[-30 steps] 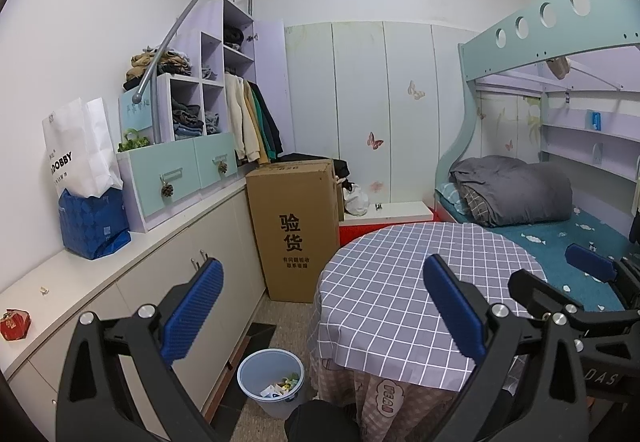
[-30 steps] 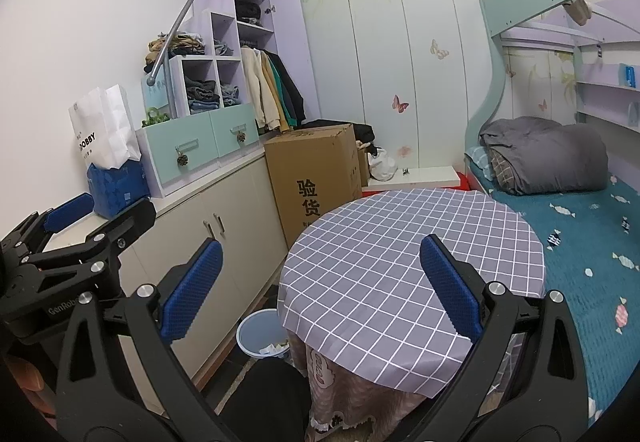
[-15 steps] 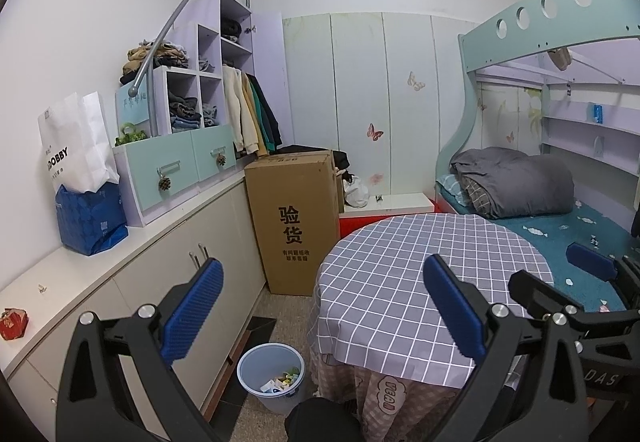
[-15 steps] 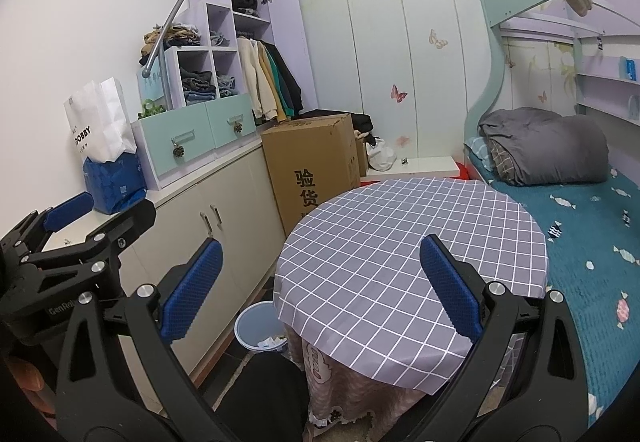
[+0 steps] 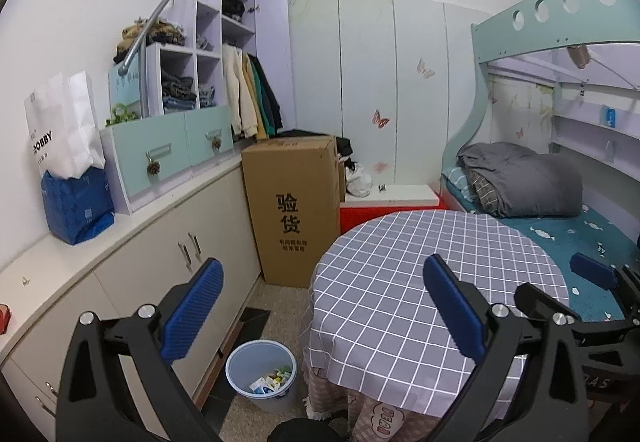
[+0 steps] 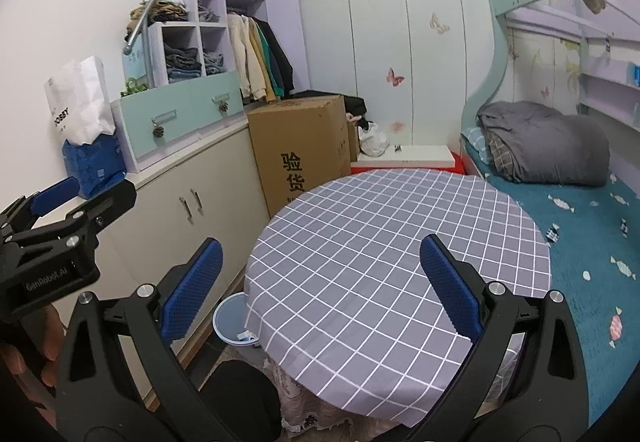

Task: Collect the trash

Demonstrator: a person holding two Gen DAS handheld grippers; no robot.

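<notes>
Both grippers are held spread wide and empty above the near edge of a round table (image 5: 420, 282) covered with a grey checked cloth. The left gripper (image 5: 320, 306) is seen with its blue ribbed pads well apart, nothing lying between them; the right gripper (image 6: 320, 282) is likewise parted and holds nothing. In the right wrist view the left gripper appears at the left edge, and part of a hand (image 6: 24, 366) is glimpsed beneath it.

The trash is found in a pale blue bin (image 5: 262, 374) on the floor, just beside the table's left side and close to the low cabinets (image 5: 168, 242) that run along the left wall. Crumpled wrappers (image 5: 272, 382) in white, yellow and green are seen lying at the bottom of the bin. In the right wrist view the bin is half hidden by the tablecloth's edge. No loose item is seen on the tablecloth.

A tall cardboard box (image 5: 294, 209) printed with black characters is set on the floor beyond the bin, between the cabinets and the table. On the cabinet top a white paper bag (image 5: 60, 125) is stood in a blue bag (image 5: 78, 205), and mint-green drawers (image 5: 168, 155) are placed farther along. At the far right a bunk bed (image 5: 560, 226) is seen, with a grey quilt (image 5: 524, 185) folded on its teal sheet.
</notes>
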